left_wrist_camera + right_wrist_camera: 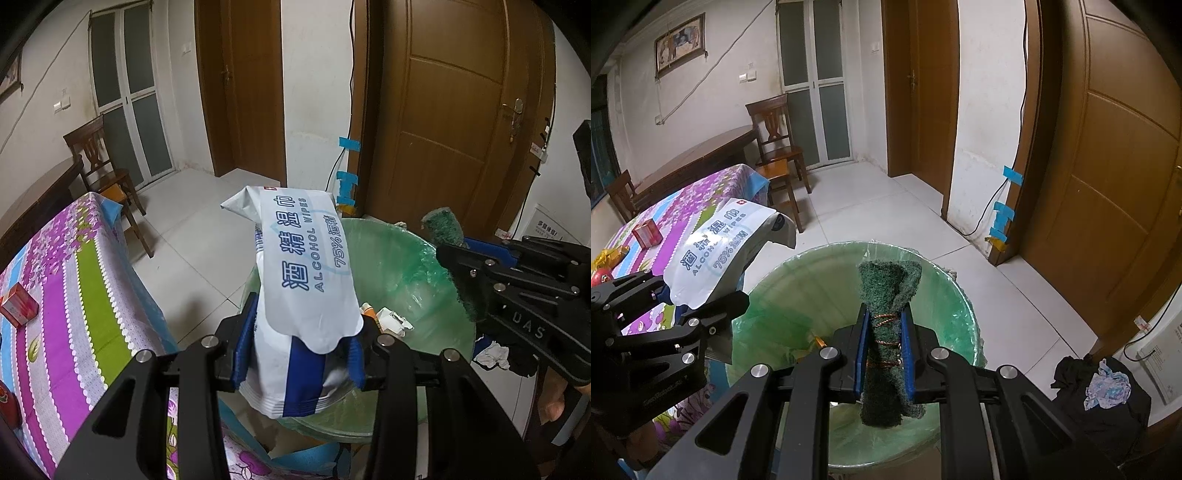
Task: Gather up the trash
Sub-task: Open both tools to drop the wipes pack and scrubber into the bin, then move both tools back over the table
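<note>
A white and blue pack of alcohol wipes (306, 258) stands upright between the blue pads of my left gripper (301, 350), which is shut on its lower part. It hangs over the near rim of a round bin with a green liner (399, 258). My right gripper (884, 350) is shut on a rolled dark green scouring pad (890, 284) wound with copper wire, held above the bin (812, 280). The left gripper (683, 306) with the wipes pack (716, 254) shows at the left of the right wrist view. Some scraps of trash (391, 319) lie at the bottom of the bin.
A table with a purple floral cloth (74, 295) stands left of the bin, with a red box (18, 304) on it. Wooden chairs (107, 173) are behind it. A black bag with crumpled paper (1108, 387) lies on the floor to the right, by a brown door (443, 110).
</note>
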A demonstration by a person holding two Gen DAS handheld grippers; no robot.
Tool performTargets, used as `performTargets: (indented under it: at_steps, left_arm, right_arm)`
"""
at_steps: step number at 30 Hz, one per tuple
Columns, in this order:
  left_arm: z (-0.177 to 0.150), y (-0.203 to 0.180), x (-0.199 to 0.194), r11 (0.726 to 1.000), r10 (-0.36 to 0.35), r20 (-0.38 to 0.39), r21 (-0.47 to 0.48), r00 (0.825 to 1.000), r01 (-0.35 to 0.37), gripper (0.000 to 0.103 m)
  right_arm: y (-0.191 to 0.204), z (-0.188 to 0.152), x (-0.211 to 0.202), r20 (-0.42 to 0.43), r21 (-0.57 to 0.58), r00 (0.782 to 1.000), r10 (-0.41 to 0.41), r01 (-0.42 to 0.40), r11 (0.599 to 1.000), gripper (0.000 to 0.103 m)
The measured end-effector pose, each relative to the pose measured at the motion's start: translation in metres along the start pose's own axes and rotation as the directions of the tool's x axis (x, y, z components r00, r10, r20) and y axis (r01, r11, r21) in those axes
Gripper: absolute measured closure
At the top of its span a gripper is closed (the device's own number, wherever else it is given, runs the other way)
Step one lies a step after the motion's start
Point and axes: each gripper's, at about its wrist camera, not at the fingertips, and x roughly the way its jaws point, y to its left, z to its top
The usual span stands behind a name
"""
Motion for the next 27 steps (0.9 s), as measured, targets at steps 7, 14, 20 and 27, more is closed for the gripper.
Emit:
performTargets:
  at_steps: [7, 14, 20, 27]
  left_arm:
    - [0.000, -0.001, 0.003, 1.000, -0.006, -0.010, -0.003, 1.000, 0.006, 0.060]
    - [0.002, 0.000, 0.006, 1.000, -0.002, -0.020, -0.001, 1.000, 0.002, 0.051]
    - [0.001, 0.001, 0.008, 1.000, 0.003, -0.026, -0.014, 1.000, -0.003, 0.051]
    - [0.000, -0.002, -0.001, 1.000, 0.007, -0.003, 0.000, 1.000, -0.007, 0.047]
  right_arm:
    - [0.001, 0.000, 0.003, -0.007, -0.007, 1.000, 0.005, -0.005, 1.000, 0.083]
    - [-0.004, 0.001, 0.001, 0.005, 0.006, 1.000, 0.004, -0.004, 1.000, 0.061]
    - [-0.005, 0.000, -0.002, 0.012, 0.009, 1.000, -0.001, 0.000, 1.000, 0.061]
    - [0.000, -0.006, -0.021, 0.047, 0.003, 0.999, -0.005, 0.005, 1.000, 0.047]
